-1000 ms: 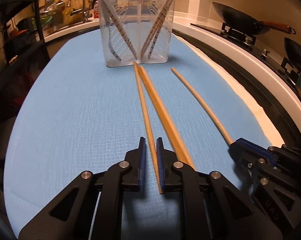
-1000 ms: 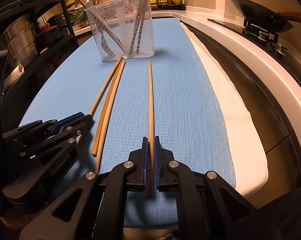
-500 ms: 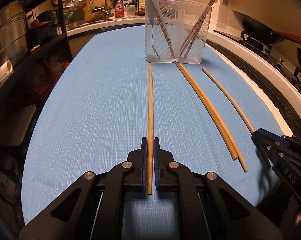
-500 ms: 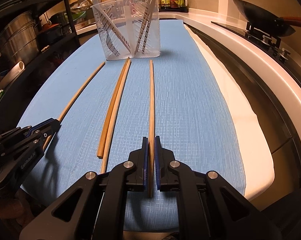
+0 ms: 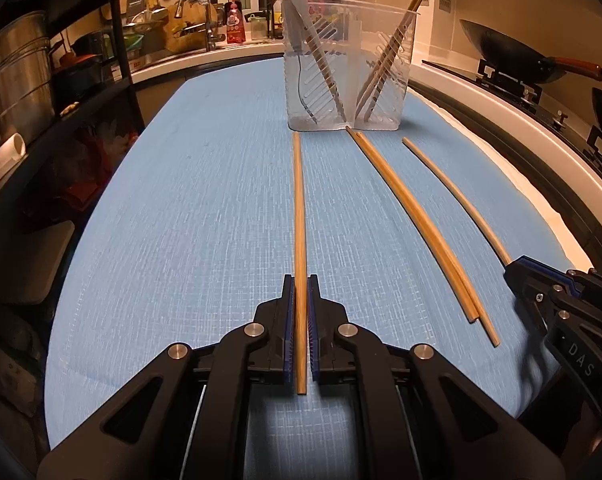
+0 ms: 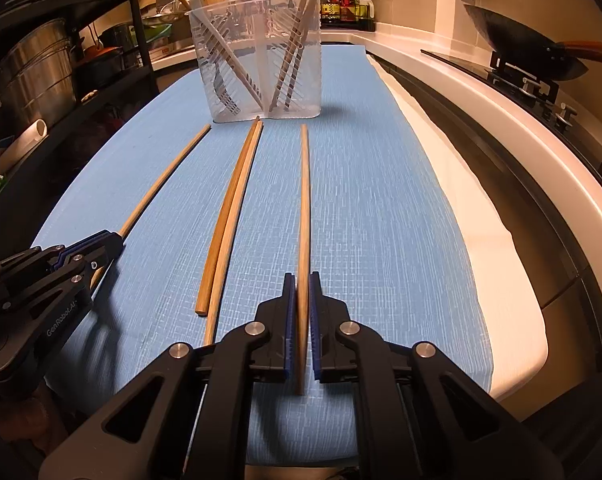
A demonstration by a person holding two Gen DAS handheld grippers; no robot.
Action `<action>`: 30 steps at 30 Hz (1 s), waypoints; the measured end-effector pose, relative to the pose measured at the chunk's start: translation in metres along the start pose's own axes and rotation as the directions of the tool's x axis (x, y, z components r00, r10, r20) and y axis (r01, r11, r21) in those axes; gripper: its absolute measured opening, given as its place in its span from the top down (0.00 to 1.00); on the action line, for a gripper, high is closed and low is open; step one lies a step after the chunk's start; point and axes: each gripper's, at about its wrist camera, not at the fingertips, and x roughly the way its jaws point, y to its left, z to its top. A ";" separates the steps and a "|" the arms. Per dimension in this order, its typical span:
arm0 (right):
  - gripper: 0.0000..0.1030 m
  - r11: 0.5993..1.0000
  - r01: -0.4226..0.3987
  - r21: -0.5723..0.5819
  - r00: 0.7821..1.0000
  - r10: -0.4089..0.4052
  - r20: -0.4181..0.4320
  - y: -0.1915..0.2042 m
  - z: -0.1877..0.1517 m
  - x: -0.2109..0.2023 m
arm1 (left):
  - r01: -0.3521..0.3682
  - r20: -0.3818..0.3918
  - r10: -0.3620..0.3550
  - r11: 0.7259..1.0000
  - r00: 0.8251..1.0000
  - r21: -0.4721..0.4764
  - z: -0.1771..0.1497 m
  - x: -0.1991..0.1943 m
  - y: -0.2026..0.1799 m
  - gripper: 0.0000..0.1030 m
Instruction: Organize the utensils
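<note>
Both grippers engaged, one chopstick each. Left gripper (image 5: 300, 304) is clamped on the near end of the left chopstick (image 5: 299, 208); the stick runs straight ahead along the blue mat (image 5: 189, 220), its far tip just short of the clear plastic holder (image 5: 347, 64). Right gripper (image 6: 300, 304) is clamped likewise on the right chopstick (image 6: 304, 200), far tip also pointing at the holder (image 6: 257, 60). Cannot tell whether either stick is lifted clear of the mat or lying on it.

Two more chopsticks (image 6: 231, 216) lie side by side and touching, between the two held ones, ungripped. The holder stands upright at the far end of the mat on the tabletop, divided into two compartments; each already has sticks leaning in it, and the left one also holds a white-handled utensil (image 5: 297, 4).

Step in hand, as judged: pick-up of a pair, one stick per gripper, grasp apparently complete.

Next move calls for raising the near ends, tipping each stick toward vertical, and carrying it over the holder rim to drop tip-first. Which compartment is meant cannot be told. Long lever beyond the grip: a stick could pivot between the pads, or strike the rim and tip the light holder. The middle pair remains to be collected afterwards.
</note>
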 end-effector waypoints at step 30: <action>0.93 1.000 0.005 -0.021 1.000 -0.005 0.016 0.005 0.000 0.002 | 0.005 0.004 -0.005 1.000 1.000 -0.018 0.001 0.000 0.004 0.94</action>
